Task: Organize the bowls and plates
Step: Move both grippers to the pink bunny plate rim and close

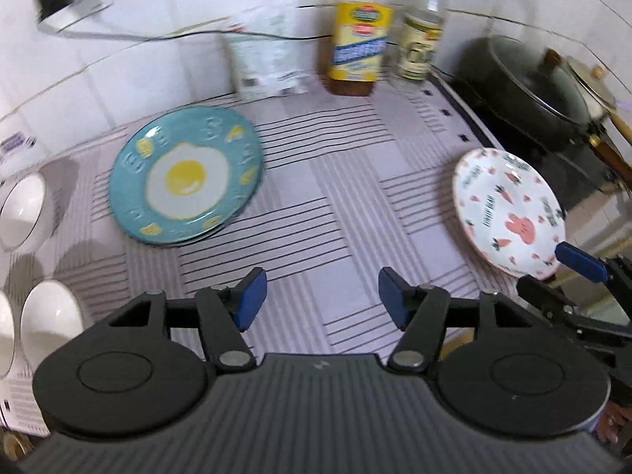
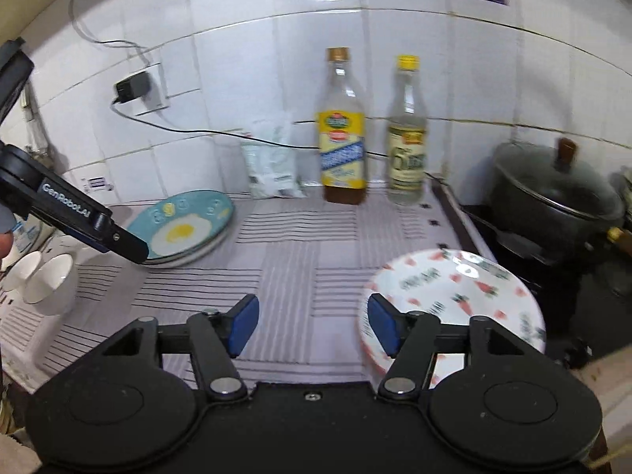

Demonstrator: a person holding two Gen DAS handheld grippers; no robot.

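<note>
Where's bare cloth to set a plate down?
Free: striped cloth between the teal fried-egg plate stack and the white carrot-print plate. Crowded: white bowls at left edge, two glass bottles and pouch along the wall.

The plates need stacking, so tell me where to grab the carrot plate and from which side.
Take the carrot plate by its raised near-left rim, coming in low from the front with the open right gripper. It lies flat on the cloth, so only the thin edge fits between the pads.

Each camera sits on its own hand-held gripper, looking down close over the table (image 1: 335,197) toward the tiled wall. The left one tilts steeper. Both catch the blue plate (image 1: 185,175) (image 2: 185,229), carrot plate (image 1: 509,209) (image 2: 454,288) and bottles (image 1: 357,31) (image 2: 341,130).
</note>
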